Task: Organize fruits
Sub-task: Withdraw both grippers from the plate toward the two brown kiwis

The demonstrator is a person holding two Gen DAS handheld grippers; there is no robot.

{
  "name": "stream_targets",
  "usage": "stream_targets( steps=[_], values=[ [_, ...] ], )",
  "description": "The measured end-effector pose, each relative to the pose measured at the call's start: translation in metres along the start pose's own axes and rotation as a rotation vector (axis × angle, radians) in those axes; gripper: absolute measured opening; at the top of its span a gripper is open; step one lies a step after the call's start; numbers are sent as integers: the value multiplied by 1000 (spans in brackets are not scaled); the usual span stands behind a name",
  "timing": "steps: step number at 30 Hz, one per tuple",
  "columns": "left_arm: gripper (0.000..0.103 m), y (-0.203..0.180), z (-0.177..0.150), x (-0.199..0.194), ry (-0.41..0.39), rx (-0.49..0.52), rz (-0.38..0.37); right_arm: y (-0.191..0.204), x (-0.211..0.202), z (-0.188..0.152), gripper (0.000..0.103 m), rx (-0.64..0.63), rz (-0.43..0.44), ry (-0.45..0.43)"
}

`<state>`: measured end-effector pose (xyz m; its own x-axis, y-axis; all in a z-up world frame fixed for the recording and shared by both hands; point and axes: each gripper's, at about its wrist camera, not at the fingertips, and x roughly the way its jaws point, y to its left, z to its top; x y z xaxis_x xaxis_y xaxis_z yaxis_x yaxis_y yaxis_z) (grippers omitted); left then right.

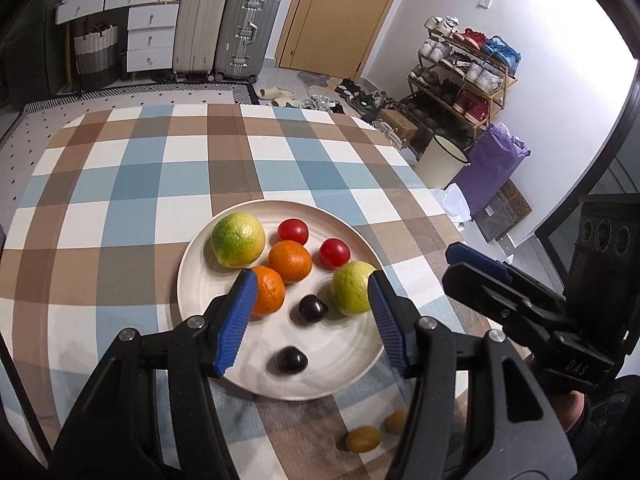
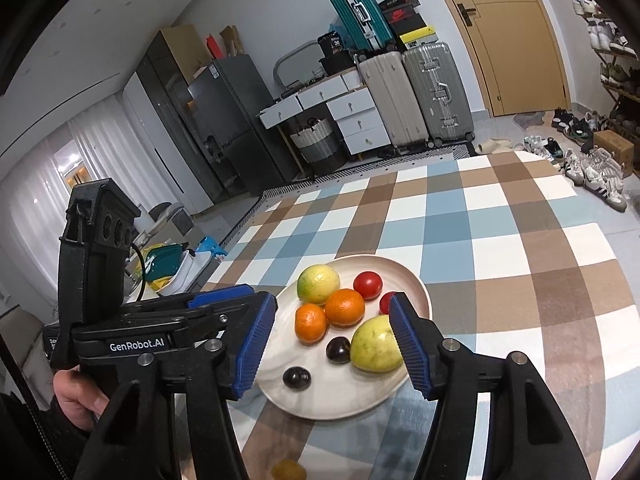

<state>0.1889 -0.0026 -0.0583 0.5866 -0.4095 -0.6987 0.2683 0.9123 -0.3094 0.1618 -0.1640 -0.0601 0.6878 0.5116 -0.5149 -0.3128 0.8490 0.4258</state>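
Note:
A cream plate (image 1: 188, 276) (image 2: 420, 292) on the checked tablecloth holds two yellow-green citrus fruits (image 1: 238, 240) (image 2: 318, 284), two oranges (image 1: 289, 261) (image 2: 345, 307), two red tomatoes (image 1: 293, 231) (image 2: 367, 285) and two dark plums (image 1: 291, 360) (image 2: 297, 378). Two small yellow-brown fruits (image 1: 363, 439) lie on the cloth just in front of the plate. My left gripper (image 1: 311, 277) hovers open above the plate's near side, nothing between its blue pads. My right gripper (image 2: 333, 300) (image 1: 454, 262) also stands open and empty, to the right of the plate. The left gripper (image 2: 236, 294) shows side-on in the right wrist view.
The checked tablecloth (image 1: 160, 168) stretches far and left of the plate. Beyond the table stand suitcases (image 1: 248, 32), white drawers (image 1: 152, 36), a shoe rack (image 1: 464, 76) and a bin (image 1: 440, 160). A hand (image 2: 76, 396) grips the left tool.

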Motion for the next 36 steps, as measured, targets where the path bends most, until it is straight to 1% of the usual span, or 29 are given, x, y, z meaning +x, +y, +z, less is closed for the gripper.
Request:
stream_targets(
  steps=[3, 6, 7, 9, 12, 14, 16, 17, 19, 22, 26, 28, 30, 36],
  values=[
    [54, -3, -10, -11, -14, 5, 2, 1, -9, -6, 62, -2, -9, -15],
    [58, -7, -20, -19, -26, 10, 2, 2, -18, -13, 63, 2, 3, -24],
    [60, -8, -23, -22, -33, 13, 6, 3, -21, -15, 65, -1, 5, -29],
    [60, -8, -30, -28, -44, 13, 13, 5, -26, -18, 71, -11, -6, -37],
    [60, -9, -39, -37, -54, 5, 18, 6, -33, -24, 71, -13, -9, -48],
    [63, -11, -43, -40, -61, 7, 26, 8, -38, -27, 71, -15, -9, -55],
    [70, -11, -47, -44, -68, 7, 31, 11, -42, -30, 71, -24, -7, -61],
    [72, -12, -50, -46, -70, 8, 28, 13, -45, -32, 72, -30, -5, -65],
    [80, -13, -54, -49, -72, 7, 29, 15, -50, -35, 80, -38, 1, -73],
    [83, -15, -61, -55, -86, 6, 29, 21, -56, -42, 85, -57, 2, -86],
    [85, -18, -72, -59, -75, 5, 35, 26, -64, -53, 86, -75, -6, -80],
    [96, -21, -78, -62, -80, 12, 36, 27, -69, -59, 88, -73, -10, -81],
    [102, -21, -85, -67, -96, 12, 43, 27, -73, -65, 88, -72, -17, -80],
    [102, -17, -99, -71, -93, -9, 45, 23, -73, -83, 89, -61, -52, -44]
  ],
)
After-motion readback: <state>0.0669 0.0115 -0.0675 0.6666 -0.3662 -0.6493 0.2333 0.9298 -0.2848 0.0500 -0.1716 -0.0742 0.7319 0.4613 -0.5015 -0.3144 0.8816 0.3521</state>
